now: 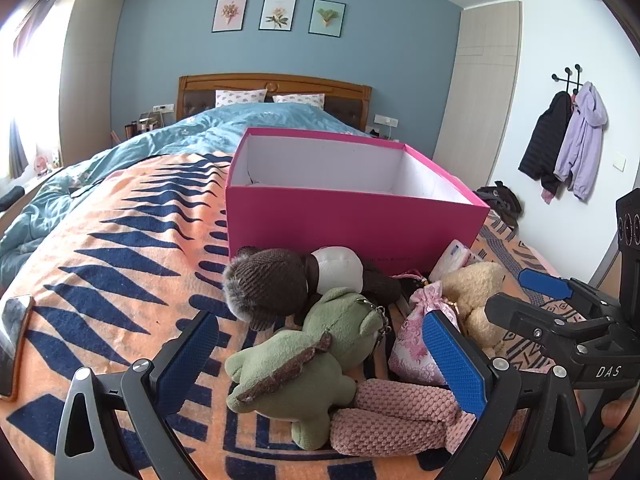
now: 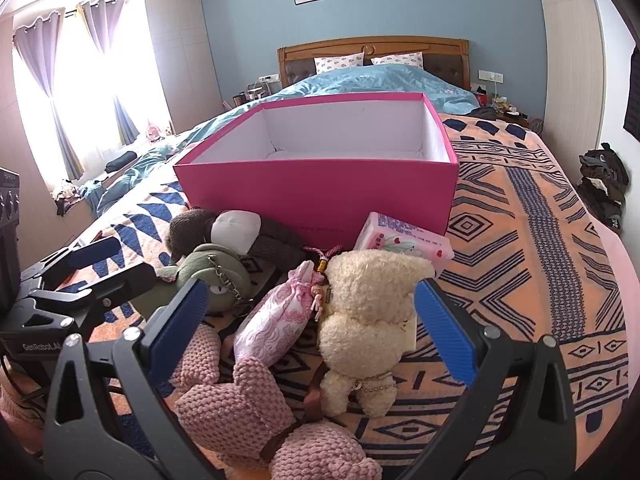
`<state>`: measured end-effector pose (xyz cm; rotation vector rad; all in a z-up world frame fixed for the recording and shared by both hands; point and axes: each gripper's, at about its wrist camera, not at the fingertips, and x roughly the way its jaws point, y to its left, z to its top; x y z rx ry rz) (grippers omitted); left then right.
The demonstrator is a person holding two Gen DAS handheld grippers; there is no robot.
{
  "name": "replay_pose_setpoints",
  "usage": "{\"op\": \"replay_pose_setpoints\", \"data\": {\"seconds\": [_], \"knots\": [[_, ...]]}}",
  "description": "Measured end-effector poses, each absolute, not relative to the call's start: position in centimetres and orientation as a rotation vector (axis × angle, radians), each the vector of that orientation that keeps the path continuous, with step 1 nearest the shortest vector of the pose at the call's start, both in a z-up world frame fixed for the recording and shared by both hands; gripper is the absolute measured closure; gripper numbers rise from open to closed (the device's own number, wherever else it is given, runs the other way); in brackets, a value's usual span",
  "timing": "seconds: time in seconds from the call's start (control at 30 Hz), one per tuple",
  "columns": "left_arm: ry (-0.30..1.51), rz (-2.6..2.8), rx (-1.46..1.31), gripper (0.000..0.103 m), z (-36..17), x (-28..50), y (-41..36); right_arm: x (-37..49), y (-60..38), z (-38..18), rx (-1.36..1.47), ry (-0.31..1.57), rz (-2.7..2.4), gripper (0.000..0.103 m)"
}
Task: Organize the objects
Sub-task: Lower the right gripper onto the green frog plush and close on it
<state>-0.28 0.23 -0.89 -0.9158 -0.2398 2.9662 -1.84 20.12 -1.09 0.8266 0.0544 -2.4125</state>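
orange patterned blanket (image 2: pixel 532 264) covers bed in blue-walled bedroom.

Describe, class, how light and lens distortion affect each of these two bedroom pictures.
Left wrist view: the window is blown out white, the pink box edges bow, and dark corners frame the circle. Right wrist view: glare washes out the curtains, the headboard curves, and the plush toys stay sharp and evenly lit.

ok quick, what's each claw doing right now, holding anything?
Left claw: open, holding nothing, poised over the green plush.
Right claw: open, holding nothing, poised over the cream plush.
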Motion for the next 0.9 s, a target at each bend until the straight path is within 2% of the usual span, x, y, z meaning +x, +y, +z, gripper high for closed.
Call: {"op": "replay_pose_setpoints", "data": {"seconds": [0.7, 0.9], "knots": [[-0.264, 2.937, -0.941, 0.000, -1.9, -0.1, -0.9, -2.5, 18.1, -1.0, 0.859, 0.078, -2.271, 0.001], [-0.308, 2.918, -0.983, 0.002, -2.9, 0.1, -2.3, -3.2, 14.8, -1.3, 0.906, 0.154, -2.116, 0.018]]}}
